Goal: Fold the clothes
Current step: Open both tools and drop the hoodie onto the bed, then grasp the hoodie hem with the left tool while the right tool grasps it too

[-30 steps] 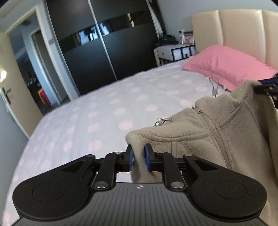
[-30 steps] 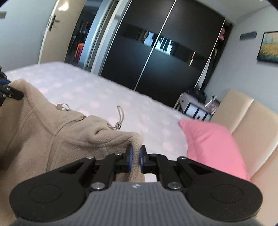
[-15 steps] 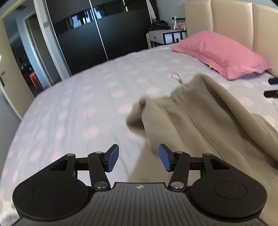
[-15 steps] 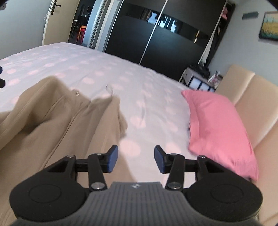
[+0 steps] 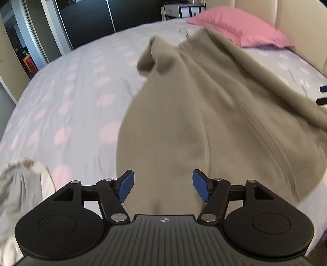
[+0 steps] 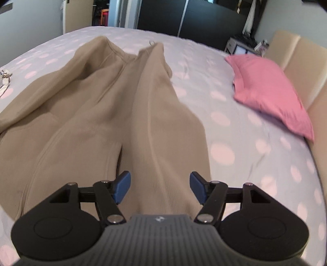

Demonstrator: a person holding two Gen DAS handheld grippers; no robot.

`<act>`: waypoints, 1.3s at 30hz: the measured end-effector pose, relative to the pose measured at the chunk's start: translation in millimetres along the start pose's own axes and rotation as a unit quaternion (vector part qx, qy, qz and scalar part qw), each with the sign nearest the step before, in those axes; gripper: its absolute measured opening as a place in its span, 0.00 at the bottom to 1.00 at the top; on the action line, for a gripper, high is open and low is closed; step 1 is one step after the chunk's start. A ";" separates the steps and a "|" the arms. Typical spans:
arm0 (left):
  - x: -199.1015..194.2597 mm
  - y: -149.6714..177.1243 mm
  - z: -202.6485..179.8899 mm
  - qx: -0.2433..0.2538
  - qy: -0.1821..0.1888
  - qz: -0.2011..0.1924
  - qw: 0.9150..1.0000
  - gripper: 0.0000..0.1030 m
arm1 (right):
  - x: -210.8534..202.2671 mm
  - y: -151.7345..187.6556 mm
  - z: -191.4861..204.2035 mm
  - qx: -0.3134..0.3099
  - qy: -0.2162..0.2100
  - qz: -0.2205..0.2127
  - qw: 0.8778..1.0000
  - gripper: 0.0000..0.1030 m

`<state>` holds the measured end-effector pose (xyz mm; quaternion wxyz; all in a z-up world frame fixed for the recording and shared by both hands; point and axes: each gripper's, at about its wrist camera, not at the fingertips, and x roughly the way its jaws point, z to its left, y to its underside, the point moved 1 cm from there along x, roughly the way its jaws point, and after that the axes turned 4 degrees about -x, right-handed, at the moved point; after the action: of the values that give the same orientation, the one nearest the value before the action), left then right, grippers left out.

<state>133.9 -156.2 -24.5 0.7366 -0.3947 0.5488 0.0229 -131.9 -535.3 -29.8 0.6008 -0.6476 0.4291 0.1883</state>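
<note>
A beige fleece zip jacket [image 5: 214, 106] lies spread lengthwise on the bed, zip side up, its collar end far from me. In the right wrist view the same jacket [image 6: 106, 106] fills the left and middle. My left gripper [image 5: 163, 187] hovers over the jacket's near part, open, with only fabric below its blue pads. My right gripper [image 6: 159, 189] is open too, above the jacket's near right part. The tips of the right gripper [image 5: 322, 95] show at the right edge of the left wrist view. Both views are blurred by motion.
The bed [image 5: 67, 98] has a grey sheet with pale pink dots. A pink pillow [image 6: 269, 92] lies by the cream headboard [image 6: 306, 61]. A light grey garment [image 5: 18, 184] lies at the near left. Black wardrobe doors [image 6: 184, 18] and a nightstand stand beyond the bed.
Both grippers let go of the jacket's collar corners, opened wide and drew back. The jacket dropped from hanging to lying stretched out on the bed.
</note>
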 end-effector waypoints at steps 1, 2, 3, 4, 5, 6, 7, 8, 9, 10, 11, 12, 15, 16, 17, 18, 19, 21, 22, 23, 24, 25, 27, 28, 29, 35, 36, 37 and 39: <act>2.8 8.7 -0.9 -0.002 0.004 0.006 1.000 0.62 | 0.1 6.5 0.1 0.004 -0.002 0.008 1.000 0.68; 6.5 15.0 -2.7 -0.003 0.008 0.014 1.000 0.62 | 0.9 13.3 0.2 0.008 -0.001 0.013 1.000 0.74; 10.4 21.0 -5.1 -0.002 0.011 0.022 1.000 0.62 | 2.9 19.9 0.3 0.012 0.001 0.018 1.000 0.77; 15.0 26.6 -9.3 0.003 0.015 0.030 0.999 0.62 | 5.7 26.3 0.2 0.015 0.002 0.024 1.000 0.78; 19.5 31.9 -13.6 0.008 0.018 0.039 0.999 0.62 | 9.9 32.0 0.3 0.015 0.003 0.033 0.999 0.78; 23.4 36.5 -18.3 0.017 0.019 0.047 0.999 0.62 | 15.7 36.8 0.7 0.010 0.005 0.045 0.999 0.78; 27.3 41.0 -23.0 0.026 0.020 0.054 0.998 0.62 | 21.2 40.7 0.9 0.006 0.009 0.055 0.998 0.78; 30.8 45.0 -27.4 0.034 0.019 0.060 0.997 0.62 | 26.1 43.6 0.9 0.002 0.014 0.064 0.998 0.78; 33.2 47.4 -30.9 0.042 0.012 0.061 0.997 0.62 | 30.4 45.9 0.4 0.000 0.018 0.071 0.997 0.78; 35.4 49.0 -33.3 0.047 0.006 0.061 0.997 0.62 | 33.8 47.5 -0.5 0.000 0.020 0.076 0.997 0.73; 37.0 48.6 -32.6 0.044 0.005 0.061 0.997 0.62 | 36.2 47.8 -2.0 0.002 0.022 0.080 0.997 0.59; 38.6 48.1 -31.9 0.041 0.003 0.060 0.997 0.62 | 37.4 46.5 -4.0 0.008 0.024 0.081 0.996 0.50; 43.4 46.8 -29.9 0.033 -0.002 0.060 0.998 0.55 | 36.3 38.6 -8.4 0.029 0.019 0.081 0.996 0.15; 45.0 46.3 -29.2 0.030 -0.004 0.059 0.998 0.48 | 34.7 36.5 -8.3 0.026 0.025 0.079 0.996 0.11; 46.4 45.7 -28.4 0.027 -0.005 0.060 0.998 0.44 | 32.8 35.1 -8.0 0.021 0.033 0.076 0.996 0.09; 46.8 44.5 -26.6 0.026 -0.007 0.063 0.998 0.35 | 30.3 33.6 -8.9 0.019 0.043 0.071 0.996 0.09; 46.8 42.9 -23.2 0.019 -0.007 0.065 0.998 0.27 | 26.8 32.5 -12.6 0.024 0.052 0.065 0.996 0.08; 46.1 39.7 -16.0 0.007 -0.008 0.067 0.998 0.18 | 19.2 31.7 -23.4 0.044 0.068 0.051 0.995 0.08; 43.8 37.8 -11.6 0.000 -0.011 0.064 0.998 0.12 | 14.9 31.8 -29.4 0.055 0.076 0.044 0.995 0.08; 41.5 36.0 -7.2 -0.007 -0.013 0.061 0.998 0.10 | 9.9 32.4 -36.5 0.068 0.082 0.035 0.994 0.08; 39.2 34.1 -2.8 -0.014 -0.016 0.059 0.998 0.07 | 4.9 32.9 -43.8 0.079 0.087 0.028 0.993 0.08; 36.9 32.3 1.6 -0.021 -0.018 0.056 0.998 0.06 | -0.1 33.3 -51.2 0.090 0.093 0.022 0.991 0.08; 27.4 25.0 15.4 -0.042 -0.022 0.043 0.998 0.06 | -10.0 33.3 -68.5 0.111 0.106 0.009 0.988 0.08; 19.8 19.4 26.1 -0.058 -0.024 0.031 0.998 0.06 | -14.6 33.2 -77.9 0.123 0.113 0.003 0.986 0.08; 12.8 13.6 38.4 -0.075 -0.029 0.022 0.997 0.05 | -18.5 33.3 -88.4 0.137 0.119 -0.002 0.983 0.08; -22.7 -31.5 134.5 -0.190 -0.071 -0.032 0.979 0.05 | -18.7 13.3 -146.7 0.186 0.139 -0.008 0.973 0.08; -27.4 -39.9 150.0 -0.207 -0.079 -0.040 0.974 0.05 | -17.1 4.9 -154.6 0.185 0.147 -0.009 0.972 0.08; -31.7 -48.5 165.2 -0.222 -0.088 -0.048 0.970 0.05 | -15.4 -3.9 -163.0 0.183 0.155 -0.010 0.971 0.08; -36.3 -63.8 191.0 -0.244 -0.107 -0.058 0.962 0.05 | -11.3 -22.1 -181.0 0.179 0.173 -0.011 0.968 0.08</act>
<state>300.3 -69.6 57.4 0.6723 -0.5890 0.4207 0.1554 -170.1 -703.7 29.9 0.6257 -0.5565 0.5465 -0.0133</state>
